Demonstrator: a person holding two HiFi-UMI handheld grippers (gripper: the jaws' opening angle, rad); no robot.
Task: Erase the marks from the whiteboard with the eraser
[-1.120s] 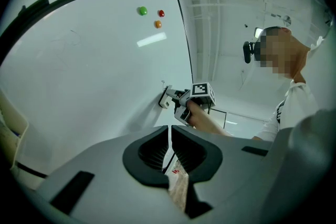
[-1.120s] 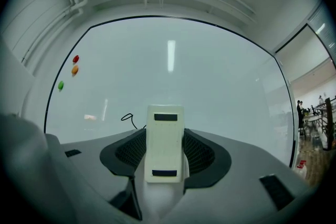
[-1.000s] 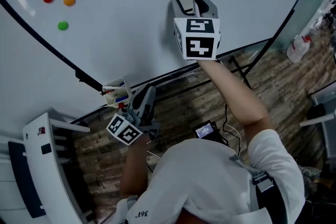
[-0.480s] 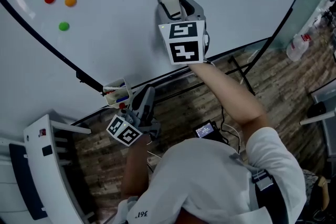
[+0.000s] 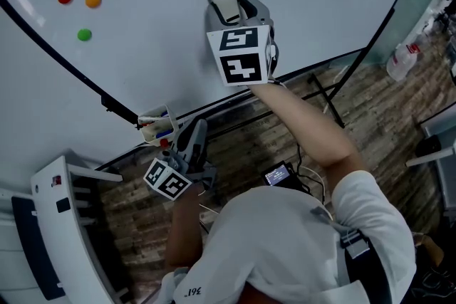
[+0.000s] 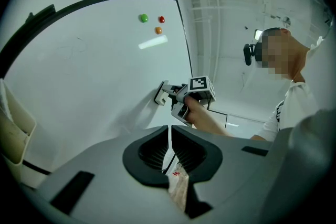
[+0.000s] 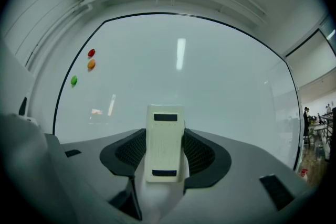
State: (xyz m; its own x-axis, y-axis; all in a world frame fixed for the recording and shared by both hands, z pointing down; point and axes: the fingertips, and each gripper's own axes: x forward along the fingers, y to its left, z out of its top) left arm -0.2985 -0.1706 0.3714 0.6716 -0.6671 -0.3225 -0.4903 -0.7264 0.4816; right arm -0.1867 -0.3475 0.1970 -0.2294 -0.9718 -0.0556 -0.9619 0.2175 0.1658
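Right gripper (image 7: pixel 165 153): its 2 jaws are closed on the eraser (image 7: pixel 165 141), 1 pad on each long side. The eraser stands upright between them, its pale back with 2 dark bars facing the gripper's camera. From the left gripper view, the eraser's far face appears to lie flat against the whiteboard (image 6: pixel 94 60), directly ahead of the right gripper's jaws.

3 round magnets sit on the board well up and to the left of the right gripper: red (image 7: pixel 91 52), orange (image 7: pixel 91 64), green (image 7: pixel 74 80).

Left gripper (image 6: pixel 169 150): jaws drawn together to a thin slit, nothing held between them. It hangs low, well apart from the right gripper and off the board's face. In the head view a small marker holder (image 5: pixel 157 126) on the board's lower edge sits just beyond its jaw tips.

The person's right forearm (image 5: pixel 306 121) extends straight out behind the right gripper.
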